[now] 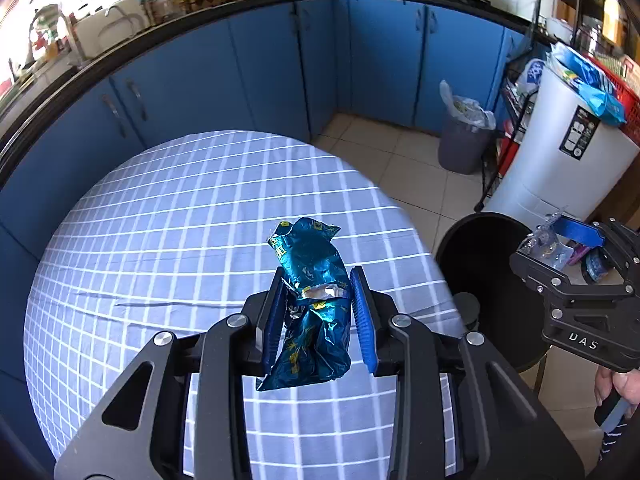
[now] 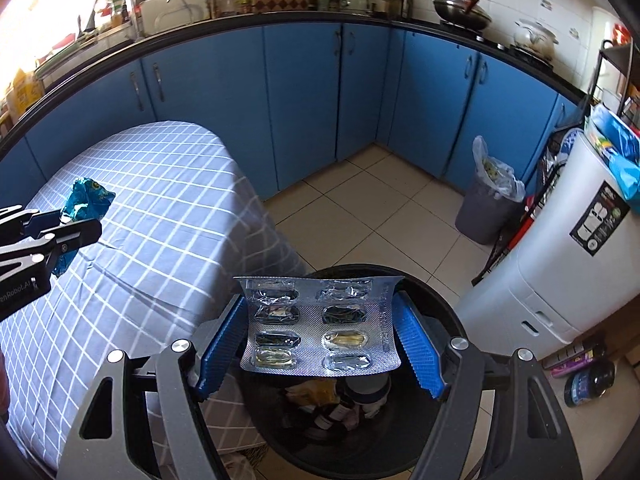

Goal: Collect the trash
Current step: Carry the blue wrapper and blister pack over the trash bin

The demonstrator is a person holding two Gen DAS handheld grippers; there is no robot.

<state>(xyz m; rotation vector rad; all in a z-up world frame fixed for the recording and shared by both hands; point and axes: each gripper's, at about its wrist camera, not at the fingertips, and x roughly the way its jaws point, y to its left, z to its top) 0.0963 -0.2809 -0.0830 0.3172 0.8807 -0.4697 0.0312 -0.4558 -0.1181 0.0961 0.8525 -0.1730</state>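
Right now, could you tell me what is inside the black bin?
The black bin holds small bottles, a pale lid and crumpled wrappers. The blister pack in the right hand-held gripper covers the far side.

Teal foil wrapper point(image 1: 310, 304), silver blister pack point(image 2: 320, 324) — white-checked lavender tablecloth point(image 1: 160, 240), black bin point(image 2: 440, 292).

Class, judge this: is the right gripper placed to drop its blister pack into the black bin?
Probably yes: the right gripper holds the blister pack directly over the open black bin, with nothing between them.
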